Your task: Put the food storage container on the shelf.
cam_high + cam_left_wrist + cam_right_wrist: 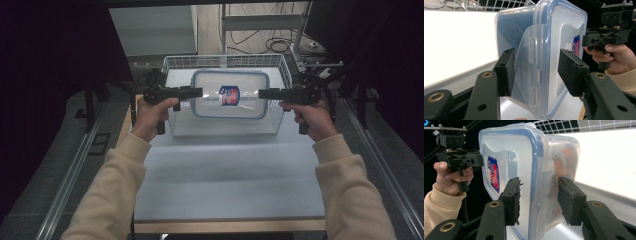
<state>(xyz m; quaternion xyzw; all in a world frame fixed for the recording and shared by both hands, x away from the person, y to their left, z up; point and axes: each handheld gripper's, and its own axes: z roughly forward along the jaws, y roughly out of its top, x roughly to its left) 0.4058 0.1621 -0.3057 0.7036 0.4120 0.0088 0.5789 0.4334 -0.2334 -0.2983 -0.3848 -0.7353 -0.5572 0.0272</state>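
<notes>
One clear lidded container (229,94) hangs between two grippers: left gripper (196,92) and right gripper (264,93) each pinch an end, above one wire basket (280,65) on a pale table (225,175); dark room.

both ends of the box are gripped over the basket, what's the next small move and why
Probably keep raising it level: the lidded plastic box hangs between the left hand-held gripper and right hand-held gripper, over the wire basket, not yet clear of it.
</notes>
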